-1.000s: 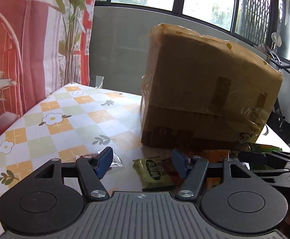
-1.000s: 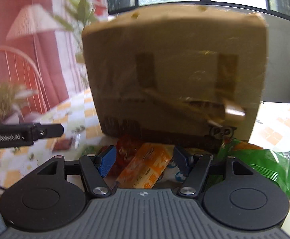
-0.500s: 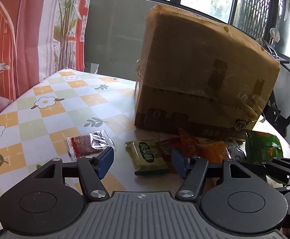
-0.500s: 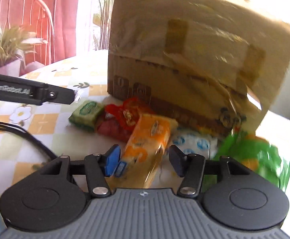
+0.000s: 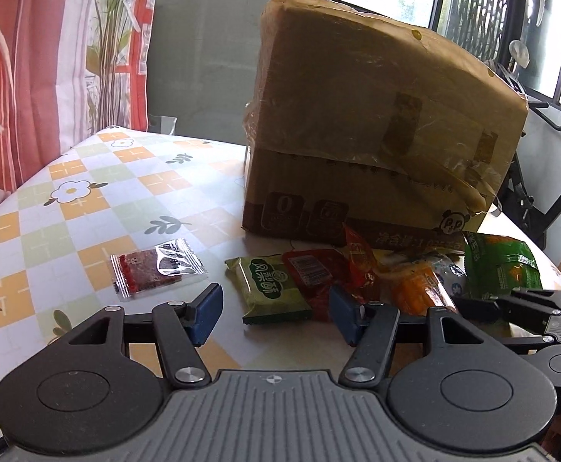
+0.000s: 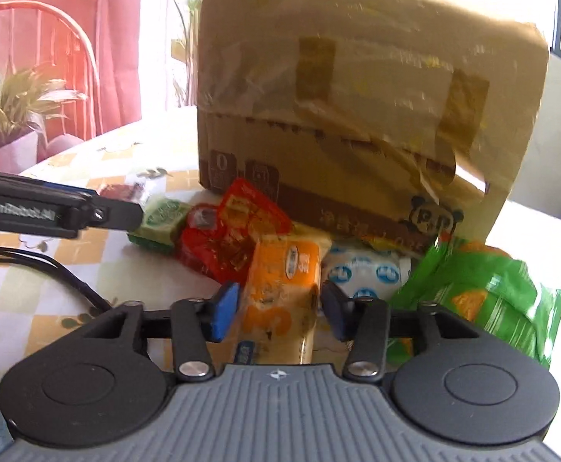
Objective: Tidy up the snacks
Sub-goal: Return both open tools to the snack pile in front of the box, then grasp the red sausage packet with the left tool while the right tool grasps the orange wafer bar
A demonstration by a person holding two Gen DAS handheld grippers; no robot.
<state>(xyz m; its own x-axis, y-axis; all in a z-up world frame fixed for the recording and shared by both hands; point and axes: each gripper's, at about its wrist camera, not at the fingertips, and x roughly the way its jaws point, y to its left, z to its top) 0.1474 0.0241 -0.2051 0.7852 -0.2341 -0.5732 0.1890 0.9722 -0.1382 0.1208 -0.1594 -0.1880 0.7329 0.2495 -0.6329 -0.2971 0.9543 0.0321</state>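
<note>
Snack packets lie in a heap before a taped cardboard box (image 5: 377,134): a green packet (image 5: 269,287), red packets (image 5: 315,273), an orange packet (image 6: 280,288), a white-blue packet (image 6: 365,271) and a green bag (image 6: 484,296). A clear packet with red filling (image 5: 157,269) lies apart to the left. My left gripper (image 5: 276,313) is open and empty, just short of the green packet. My right gripper (image 6: 278,308) is open, its blue pads (image 6: 224,310) on either side of the orange packet, a gap showing on each side.
The table (image 5: 88,208) has a checked flower-pattern cloth. The box (image 6: 357,107) fills the far middle. A red curtain (image 5: 30,57) and a potted plant (image 6: 10,115) stand at the left. The right gripper shows at the right in the left wrist view (image 5: 527,308).
Both grippers have pulled back and tilted down, bringing the snack heap into fuller view. The right gripper's jaws have narrowed around the orange packet. The left jaws stay open.
</note>
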